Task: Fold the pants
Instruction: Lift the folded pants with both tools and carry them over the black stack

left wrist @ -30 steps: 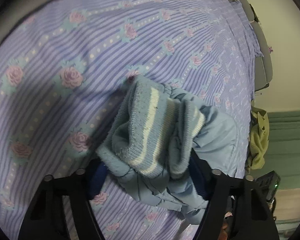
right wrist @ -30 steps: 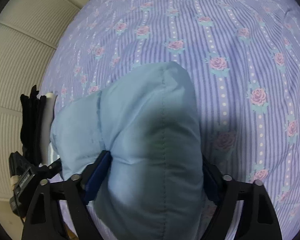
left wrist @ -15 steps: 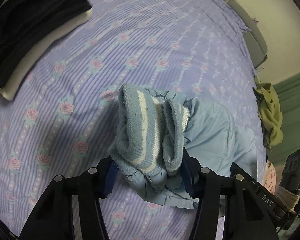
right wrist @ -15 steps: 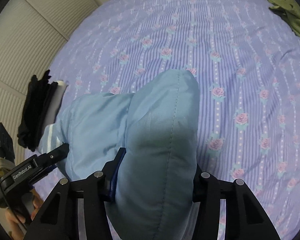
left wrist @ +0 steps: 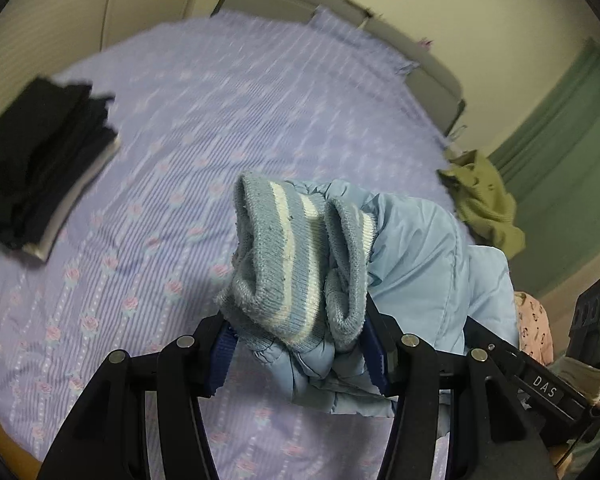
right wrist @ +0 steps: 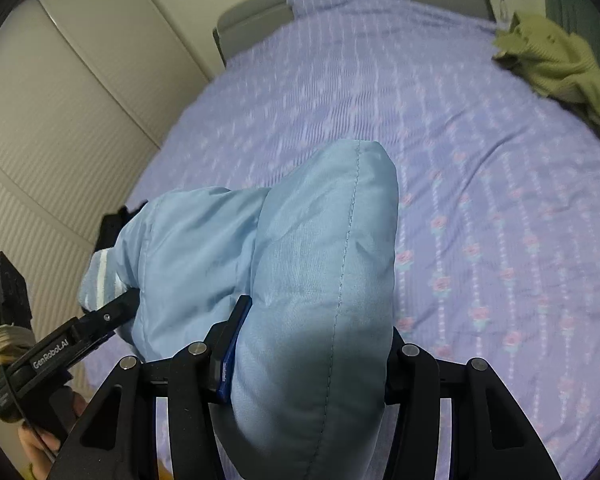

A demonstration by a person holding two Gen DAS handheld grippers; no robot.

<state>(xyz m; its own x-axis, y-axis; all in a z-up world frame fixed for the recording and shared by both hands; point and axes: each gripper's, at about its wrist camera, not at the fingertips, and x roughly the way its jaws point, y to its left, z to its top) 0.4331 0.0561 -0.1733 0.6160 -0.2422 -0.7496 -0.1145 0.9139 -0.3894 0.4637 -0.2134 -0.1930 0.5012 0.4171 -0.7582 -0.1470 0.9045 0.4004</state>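
Lilac rose-striped bedsheet [left wrist: 228,128] spread smooth; black folded stack [left wrist: 40,168] at left edge; your left gripper [left wrist: 300,344] clamped ribbed striped cuffs of puffy blue pants [right wrist: 320,280], right gripper [right wrist: 312,364] clamped quilted fold

You lift both grippers, so the bed [left wrist: 260,120] sits lower and farther off in each view; the headboard [right wrist: 260,20] and wall now show; the black folded stack [left wrist: 40,168] comes fully into your left view; the olive garment [right wrist: 560,68] enters the right view; the blue pants [right wrist: 320,280] hang higher above the sheet.
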